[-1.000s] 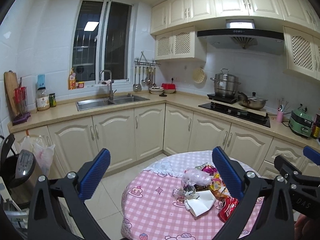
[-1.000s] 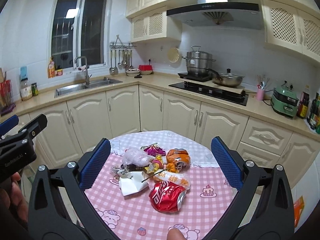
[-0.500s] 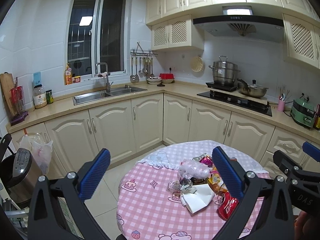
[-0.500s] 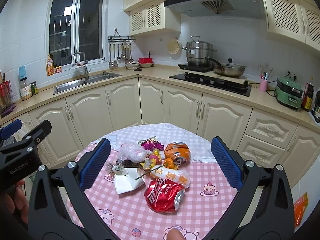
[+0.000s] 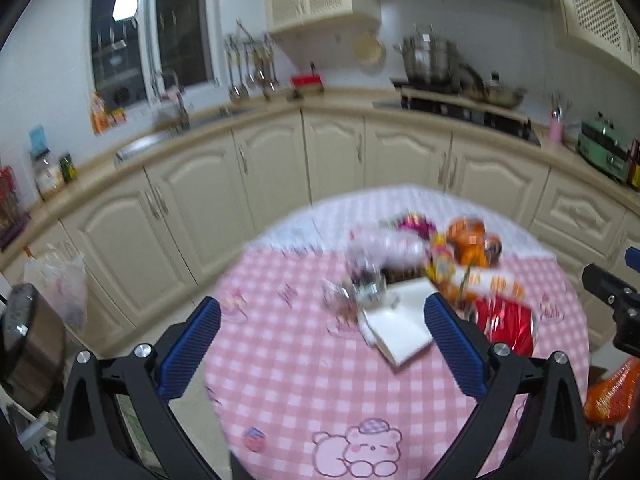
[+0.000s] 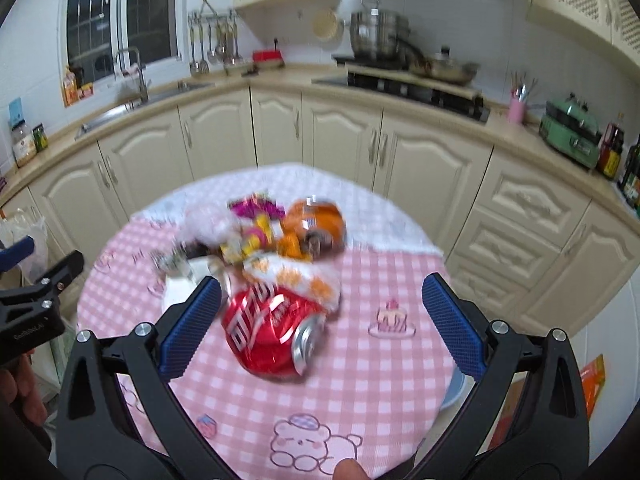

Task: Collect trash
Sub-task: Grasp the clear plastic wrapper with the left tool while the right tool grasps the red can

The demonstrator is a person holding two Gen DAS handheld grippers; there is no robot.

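Both grippers have dropped closer to the round pink-checked tabletop [image 6: 360, 360], the right gripper [image 6: 320, 320] with fingers wide open and empty around the crushed red drink can [image 6: 272, 332], so the approach step seems underway, next calling for closing on it, while the left gripper [image 5: 320, 344] hovers open above the white paper sheet [image 5: 400, 332].

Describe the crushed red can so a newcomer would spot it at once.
Start at the round table with the pink checked cloth. The trash pile sits on its middle. The red can lies on its side at the pile's near edge: the only shiny red item, dented, white lettering, silver end showing.
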